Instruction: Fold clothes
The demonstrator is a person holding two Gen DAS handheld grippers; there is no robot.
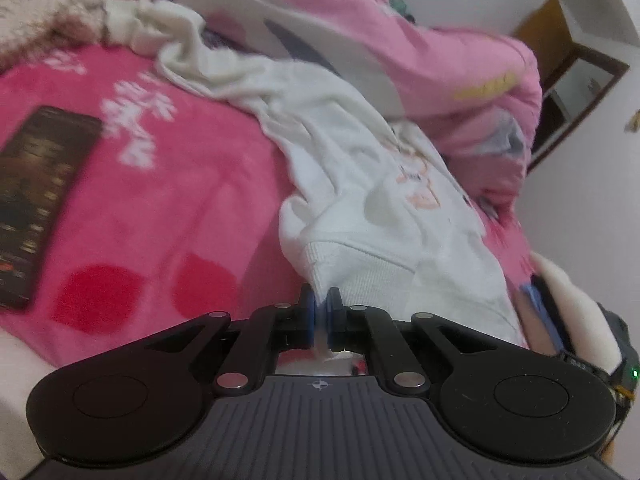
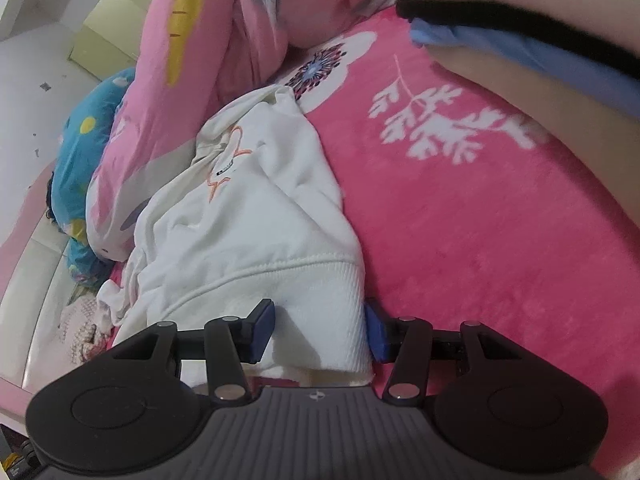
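A white sweatshirt (image 1: 360, 184) with an orange outline print lies crumpled on a pink blanket (image 1: 180, 208). In the left wrist view my left gripper (image 1: 321, 304) is shut on a corner of its ribbed hem, and the cloth is pinched between the blue pads. In the right wrist view the same sweatshirt (image 2: 248, 216) runs from the pillows toward me. My right gripper (image 2: 320, 332) stands open, with the ribbed hem band lying flat between its blue fingers (image 2: 264, 332). The cloth there looks unsqueezed.
A dark phone (image 1: 36, 192) lies on the blanket at the left. A bunched pink quilt (image 1: 420, 52) and a blue patterned pillow (image 2: 84, 152) crowd the far side. A person's cream sleeve (image 2: 520, 40) crosses the upper right. Pink blanket (image 2: 480, 240) spreads out to the right.
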